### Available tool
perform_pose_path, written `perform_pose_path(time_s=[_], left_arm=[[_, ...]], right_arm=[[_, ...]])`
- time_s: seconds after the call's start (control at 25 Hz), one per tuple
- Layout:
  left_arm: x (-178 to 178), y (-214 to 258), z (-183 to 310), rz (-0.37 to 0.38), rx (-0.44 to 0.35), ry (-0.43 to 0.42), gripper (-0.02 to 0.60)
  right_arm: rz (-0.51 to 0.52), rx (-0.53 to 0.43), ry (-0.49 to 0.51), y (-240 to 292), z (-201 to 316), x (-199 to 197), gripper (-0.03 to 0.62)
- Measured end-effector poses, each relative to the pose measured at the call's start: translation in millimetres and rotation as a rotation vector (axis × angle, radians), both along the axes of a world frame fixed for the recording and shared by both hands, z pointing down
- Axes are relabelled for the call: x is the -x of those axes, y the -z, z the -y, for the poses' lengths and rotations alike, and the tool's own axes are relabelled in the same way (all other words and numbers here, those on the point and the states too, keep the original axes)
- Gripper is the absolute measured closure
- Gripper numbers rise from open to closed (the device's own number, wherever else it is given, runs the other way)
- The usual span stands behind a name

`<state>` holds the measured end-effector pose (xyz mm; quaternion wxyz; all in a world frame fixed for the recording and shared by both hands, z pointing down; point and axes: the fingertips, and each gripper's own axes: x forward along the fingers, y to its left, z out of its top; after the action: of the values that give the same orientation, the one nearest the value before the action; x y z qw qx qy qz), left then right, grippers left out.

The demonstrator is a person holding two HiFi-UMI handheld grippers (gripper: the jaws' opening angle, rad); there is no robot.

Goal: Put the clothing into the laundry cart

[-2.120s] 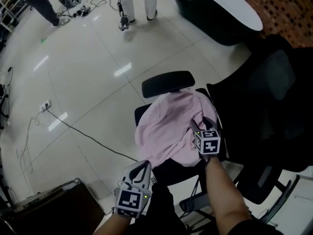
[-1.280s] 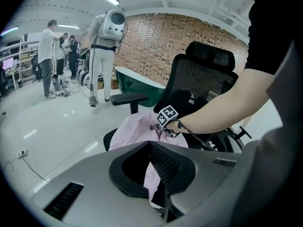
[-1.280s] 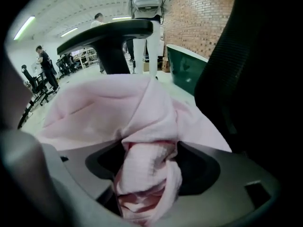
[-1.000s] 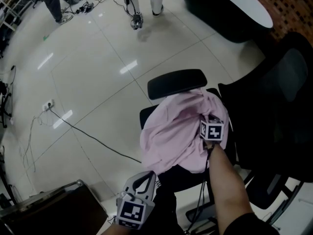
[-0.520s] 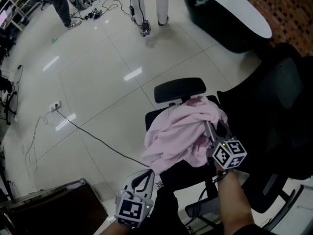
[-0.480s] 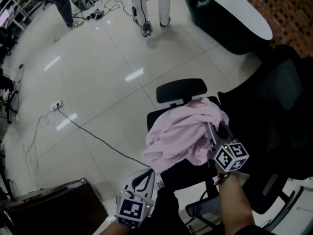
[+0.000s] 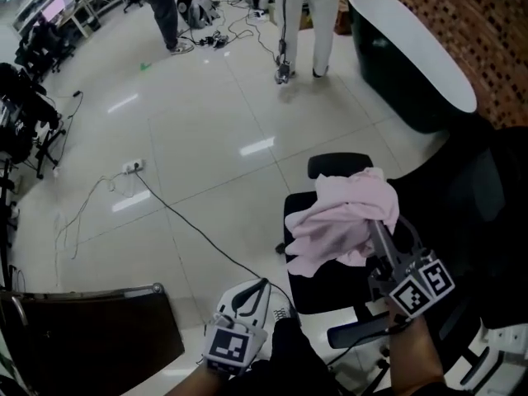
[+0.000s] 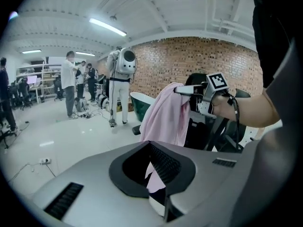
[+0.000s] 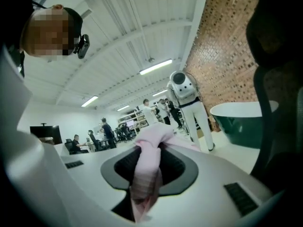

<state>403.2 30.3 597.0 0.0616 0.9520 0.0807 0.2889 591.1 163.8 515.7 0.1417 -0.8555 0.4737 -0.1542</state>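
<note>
A pink garment hangs bunched above the black office chair seat, lifted off it. My right gripper is shut on the garment's upper right part. In the right gripper view a fold of pink cloth is pinched between the jaws of that gripper and trails down. My left gripper is low and near me, left of the chair, its jaws together with nothing in them. In the left gripper view the garment hangs from the right gripper, beyond the left gripper.
A dark cart with a metal rim stands at the bottom left. The chair's headrest is behind the garment, with a dark tub with a white top further back. A cable crosses the floor tiles. People stand far off.
The right gripper has risen and drawn back with the garment, which now hangs bunched off the chair seat. The left gripper has stayed low beside me.
</note>
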Motion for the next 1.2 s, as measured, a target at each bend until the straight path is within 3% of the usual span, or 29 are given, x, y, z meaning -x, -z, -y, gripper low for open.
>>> perform_pose_path(time_s=[0.24, 0.36, 0.48, 0.68, 0.96, 1.2], left_arm=[[82.7, 63.9, 39.2, -0.085, -0.023, 0.126, 0.581], [145.9, 82.7, 67.0, -0.121, -0.032, 0.218, 0.581], [214.6, 97.5, 102.2, -0.159, -0.089, 0.309, 0.581], [295.6, 156.6, 109.2, -0.2, -0.158, 0.435, 0.581], [466.7, 178.1, 159.2, -0.207, -0.143, 0.784, 0.581], [581.3, 220.7, 161.4, -0.276, -0.188, 0.939, 0.581]], right_arm=[[-0.089, -0.099, 0.151, 120.0, 53.8, 74.0, 0.484], [-0.129, -0.142, 0.238, 165.9, 87.9, 125.7, 0.484], [-0.161, -0.191, 0.354, 200.9, 134.5, 184.6, 0.484], [-0.114, -0.263, 0.537, 267.5, 173.6, 254.1, 0.485], [-0.061, -0.356, 0.79, 322.7, 269.2, 397.8, 0.485], [-0.055, -0.393, 0.949, 337.3, 308.8, 515.4, 0.485]])
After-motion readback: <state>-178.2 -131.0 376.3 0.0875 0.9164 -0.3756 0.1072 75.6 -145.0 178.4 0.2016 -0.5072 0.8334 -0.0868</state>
